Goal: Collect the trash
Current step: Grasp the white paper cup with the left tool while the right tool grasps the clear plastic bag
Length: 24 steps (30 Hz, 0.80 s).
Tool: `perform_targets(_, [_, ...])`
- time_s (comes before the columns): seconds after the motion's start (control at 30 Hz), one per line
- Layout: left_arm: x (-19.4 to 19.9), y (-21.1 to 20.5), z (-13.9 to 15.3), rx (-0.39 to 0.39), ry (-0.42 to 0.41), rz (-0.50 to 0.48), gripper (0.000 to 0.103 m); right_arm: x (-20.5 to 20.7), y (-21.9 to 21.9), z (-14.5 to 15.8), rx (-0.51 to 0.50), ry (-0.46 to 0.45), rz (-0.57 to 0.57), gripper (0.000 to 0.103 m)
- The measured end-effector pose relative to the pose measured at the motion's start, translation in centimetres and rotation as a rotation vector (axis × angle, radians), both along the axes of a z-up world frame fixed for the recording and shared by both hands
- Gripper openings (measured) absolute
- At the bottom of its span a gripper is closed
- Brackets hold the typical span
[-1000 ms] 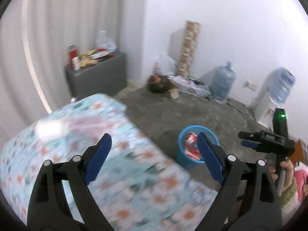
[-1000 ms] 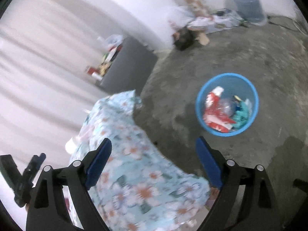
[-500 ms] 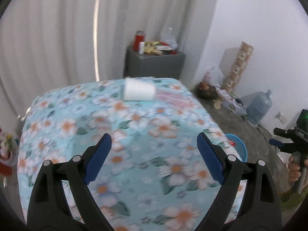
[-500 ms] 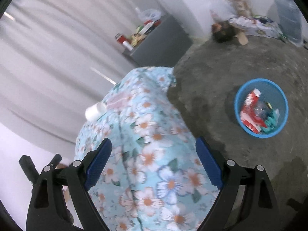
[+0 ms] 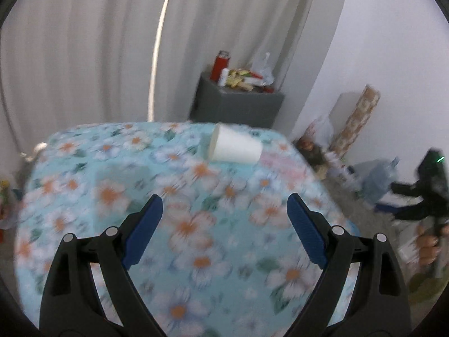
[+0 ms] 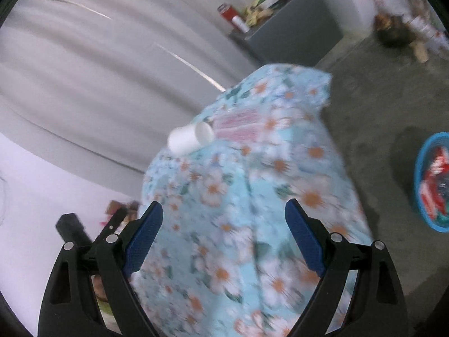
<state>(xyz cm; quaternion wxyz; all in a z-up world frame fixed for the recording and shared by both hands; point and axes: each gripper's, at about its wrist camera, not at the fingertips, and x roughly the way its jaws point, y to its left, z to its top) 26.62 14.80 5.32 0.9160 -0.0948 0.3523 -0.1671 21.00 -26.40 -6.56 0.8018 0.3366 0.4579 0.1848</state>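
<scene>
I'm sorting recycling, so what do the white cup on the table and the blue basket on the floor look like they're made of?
The white cup lying on its side looks like paper or foam: matte, opaque, thin-walled, no gloss. Blur leaves which one open. The blue basket looks like moulded plastic: a uniform bright colour with a smooth rim.
</scene>
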Motion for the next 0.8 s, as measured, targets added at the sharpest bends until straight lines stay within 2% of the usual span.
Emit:
perform_targets(0.17, [7.0,0.3,-1.3,-0.2,0.086,-0.049,0.086,6.3,0.7,-3.1,0.132,0.069,0.012,0.084])
perform_targets(0.33, [14.5,0.4,-4.5,-0.345,0.203,0.0,0.086,12.0,0.4,-8.0,0.14,0.206,-0.048,0.073])
perform_targets(0.4, [16.7,0.0,-5.9,-0.342,0.239,0.021,0.085,13.3,0.2,-9.7,0.16,0.244,-0.062,0.066])
perform_targets(0.47, [18.1,-0.4,-7.0,-0.328,0.254,0.025,0.085,14.4,-0.1,-10.2,0.218,0.228,-0.064,0.065])
perform_targets(0.53, [19.1,-0.5,-7.8,-0.316,0.262,0.042,0.082,15.4,0.2,-10.4,0.219,0.225,-0.058,0.062])
perform_targets(0.63, [20.4,-0.5,-9.0,-0.344,0.297,0.037,0.073,16.5,0.4,-10.7,0.231,0.236,-0.053,0.053])
perform_targets(0.67, [20.6,-0.7,-9.3,-0.347,0.304,0.031,0.066,16.7,0.6,-10.7,0.231,0.239,-0.047,0.05])
perform_targets(0.73, [20.7,-0.9,-9.6,-0.355,0.31,0.014,0.06,17.2,0.9,-10.8,0.227,0.244,-0.037,0.045])
perform_targets(0.8, [20.4,-1.2,-9.6,-0.365,0.295,-0.005,0.052,17.8,1.4,-11.3,0.227,0.249,-0.026,0.035])
